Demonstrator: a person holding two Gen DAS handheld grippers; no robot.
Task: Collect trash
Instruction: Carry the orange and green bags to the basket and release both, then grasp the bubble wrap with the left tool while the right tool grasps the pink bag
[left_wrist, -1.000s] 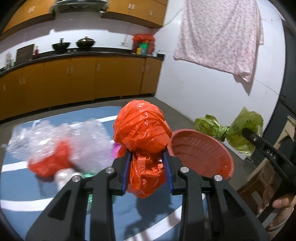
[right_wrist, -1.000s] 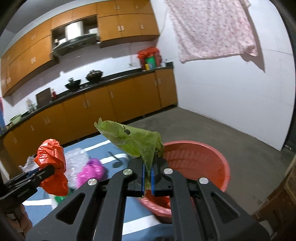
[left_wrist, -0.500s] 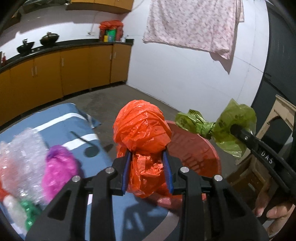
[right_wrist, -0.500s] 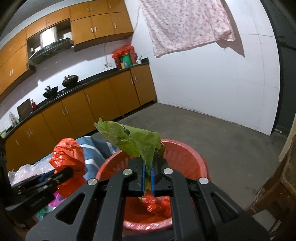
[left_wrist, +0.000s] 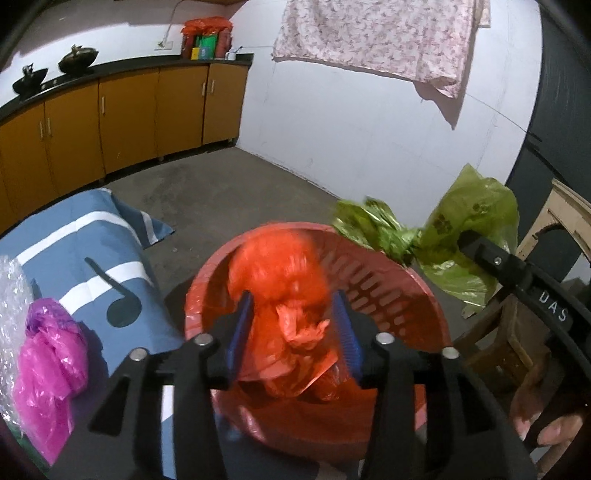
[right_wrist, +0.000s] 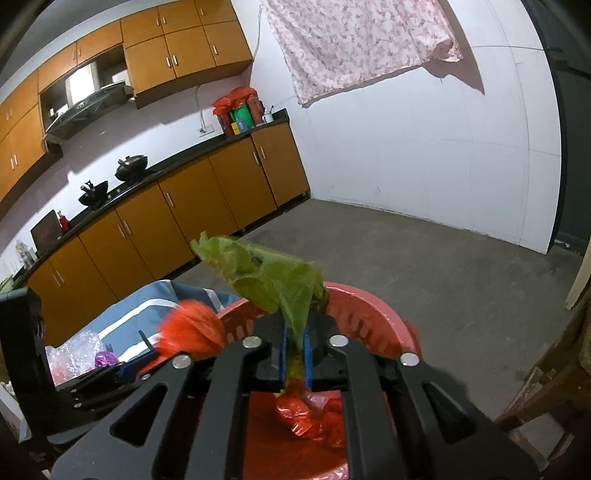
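1. Left wrist view first: my left tool (left_wrist: 293, 334) is over the red basket (left_wrist: 388, 291) with its jaws opening. The orange bag (left_wrist: 280, 284) is between the blue pads, blurred, and looks loose rather than pinched, so I reckon it's dropping in.
2. Right wrist view: my right tool (right_wrist: 294, 349) has its jaws just starting to part, with a thin fold of the green bag (right_wrist: 273, 277) between the pads. I can't tell if they're gripping it or only touching. It's above the basket too.
3. Handling: these are crumpled film bags, feather light, soft, a bit slippery. They squash to nothing, so I'd grab a bunched knot or twisted neck, not a single flap, which slides out.
4. They'll probably float down slowly and can cling to the pads, so a wide release helps.
5. Further out, a pink bag (left_wrist: 48, 365) and some bubble wrap (left_wrist: 11, 295) sit on the blue mat (left_wrist: 92, 236) beside the basket, not yet collected.
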